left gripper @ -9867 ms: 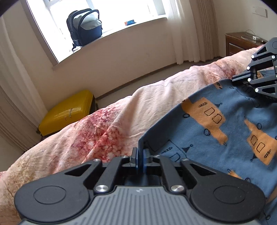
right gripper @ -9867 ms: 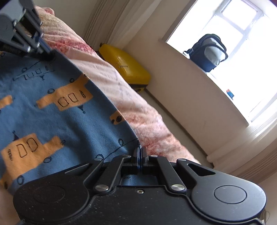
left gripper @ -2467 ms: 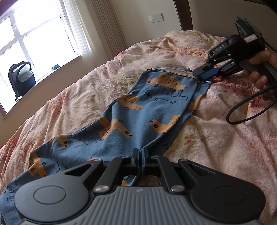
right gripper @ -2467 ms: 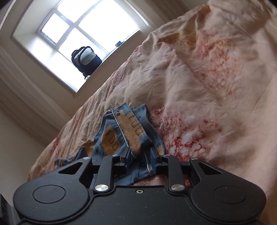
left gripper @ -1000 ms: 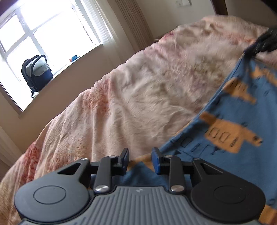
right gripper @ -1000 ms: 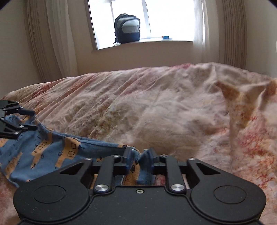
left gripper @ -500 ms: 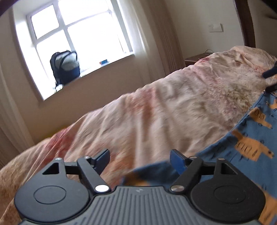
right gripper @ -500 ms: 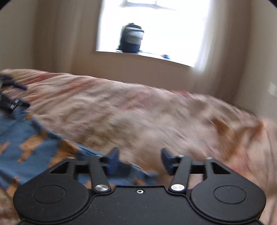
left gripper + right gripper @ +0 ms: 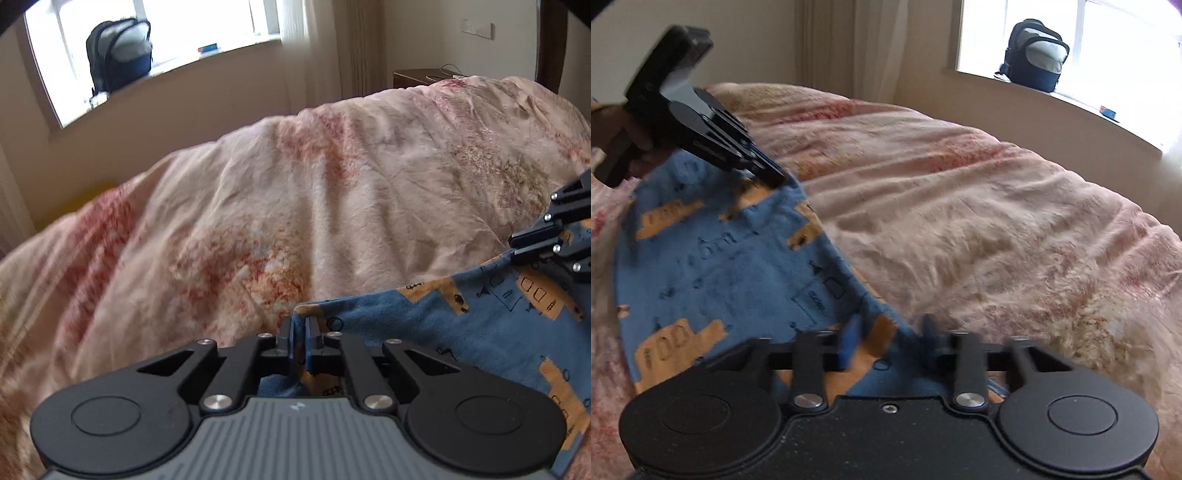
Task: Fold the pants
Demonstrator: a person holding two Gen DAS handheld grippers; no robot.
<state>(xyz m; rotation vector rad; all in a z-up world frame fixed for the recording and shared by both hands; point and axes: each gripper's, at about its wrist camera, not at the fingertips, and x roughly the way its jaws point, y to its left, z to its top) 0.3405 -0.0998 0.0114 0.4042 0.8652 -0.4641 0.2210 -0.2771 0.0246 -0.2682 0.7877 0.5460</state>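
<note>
Blue pants with orange house prints lie on a pink-and-cream bedspread. In the left wrist view my left gripper is shut on a corner of the pants' edge. The right gripper's fingers show at the right, at the far end of that edge. In the right wrist view my right gripper is open, its fingers either side of the pants' near edge. The left gripper shows at upper left, pinching the far corner.
A dark backpack stands on the window sill beyond the bed. A wooden nightstand is by the wall past the bed. Curtains hang beside the window. The bedspread stretches wide around the pants.
My left gripper was open half a second ago and has shut on the pants' corner. My right gripper stays open and has come down around the pants' edge.
</note>
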